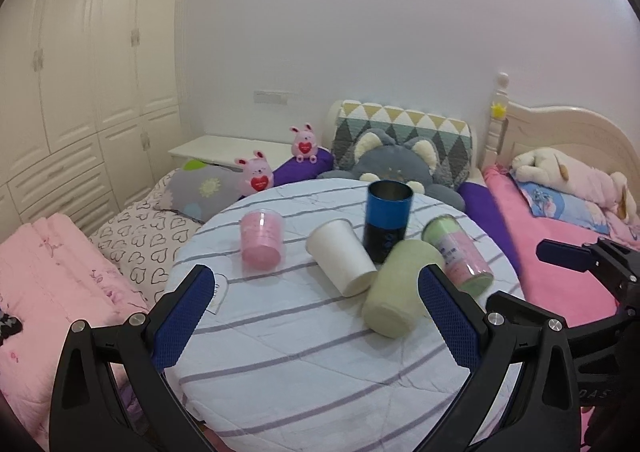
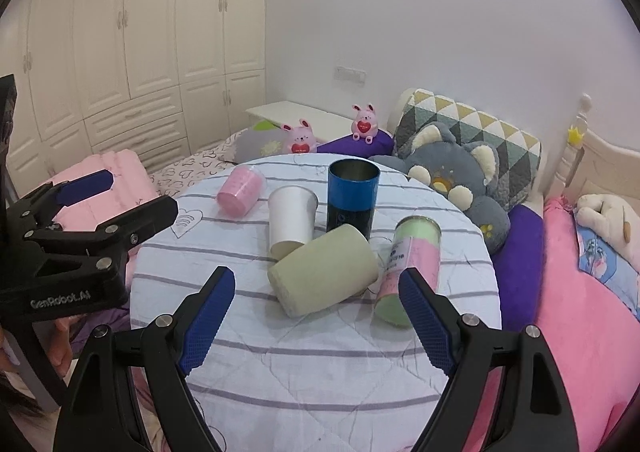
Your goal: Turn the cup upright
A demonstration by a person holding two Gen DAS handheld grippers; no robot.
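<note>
Several cups lie on their sides on a round striped table (image 1: 304, 364) (image 2: 320, 364): a pink cup (image 1: 261, 238) (image 2: 241, 191), a white paper cup (image 1: 340, 261) (image 2: 291, 220), a pale green cup (image 1: 402, 288) (image 2: 324, 274) and a green-and-pink cup (image 1: 460, 254) (image 2: 408, 268). A blue-and-black tin cup (image 1: 387, 221) (image 2: 353, 198) stands upright behind them. My left gripper (image 1: 316, 292) is open and empty, just short of the white cup. My right gripper (image 2: 316, 296) is open and empty, with the pale green cup between its fingertips' line.
The table stands among beds with pink blankets (image 1: 48, 276) (image 2: 580, 316). Plush toys, a grey cat cushion (image 1: 394, 168) (image 2: 456, 172) and pillows lie behind it. A white wardrobe (image 1: 80, 72) fills the left wall. The other gripper shows at the right edge of the left wrist view (image 1: 588, 256) and at the left edge of the right wrist view (image 2: 84, 204).
</note>
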